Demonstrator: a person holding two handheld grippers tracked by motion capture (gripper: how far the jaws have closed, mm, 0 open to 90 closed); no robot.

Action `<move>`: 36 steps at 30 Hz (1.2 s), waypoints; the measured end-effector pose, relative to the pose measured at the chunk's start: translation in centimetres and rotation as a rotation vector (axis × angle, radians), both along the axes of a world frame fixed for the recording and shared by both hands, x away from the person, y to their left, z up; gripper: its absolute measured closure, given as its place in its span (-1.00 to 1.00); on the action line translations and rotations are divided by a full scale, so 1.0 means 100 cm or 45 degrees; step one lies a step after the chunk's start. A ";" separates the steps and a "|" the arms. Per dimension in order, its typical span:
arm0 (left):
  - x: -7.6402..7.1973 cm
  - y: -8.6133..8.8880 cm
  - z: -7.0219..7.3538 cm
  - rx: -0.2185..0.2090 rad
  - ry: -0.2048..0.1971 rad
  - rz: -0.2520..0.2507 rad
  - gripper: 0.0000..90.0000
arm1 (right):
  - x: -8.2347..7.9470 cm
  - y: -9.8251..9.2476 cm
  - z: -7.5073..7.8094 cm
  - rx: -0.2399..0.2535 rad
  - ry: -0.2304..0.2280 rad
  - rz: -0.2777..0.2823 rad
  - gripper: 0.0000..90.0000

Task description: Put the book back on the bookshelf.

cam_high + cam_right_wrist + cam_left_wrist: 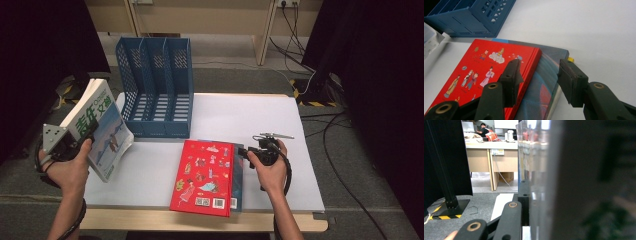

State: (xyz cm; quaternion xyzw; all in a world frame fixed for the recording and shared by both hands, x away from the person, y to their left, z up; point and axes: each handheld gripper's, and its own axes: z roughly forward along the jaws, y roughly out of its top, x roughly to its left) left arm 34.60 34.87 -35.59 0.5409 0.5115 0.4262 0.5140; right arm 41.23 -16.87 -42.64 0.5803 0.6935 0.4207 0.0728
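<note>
My left gripper (pixel 82 137) is shut on a white book with green characters (pixel 102 130), which it holds up tilted over the table's left edge. In the left gripper view the book's cover (pixel 586 182) stands close against one black jaw, and the other jaw is hidden behind it. A red picture book (pixel 202 177) (pixel 481 72) lies on a dark blue book (pixel 238 175) (pixel 546 75) at the front middle. My right gripper (pixel 247 151) (pixel 540 70) hovers open over their right edges. One jaw is above the red cover, the other above the blue book's edge.
A blue three-slot file holder (pixel 155 95) (pixel 469 15) stands at the back left of the white table (pixel 250 115). Black curtains flank both sides. Cables run over the floor at the right (pixel 320 85). A stand's base (pixel 451 207) sits on the carpet to the left.
</note>
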 end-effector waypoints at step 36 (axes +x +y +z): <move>0.015 -0.004 0.047 -0.001 -0.074 -0.045 0.64 | -0.001 -0.004 -0.007 -0.003 0.010 -0.017 0.16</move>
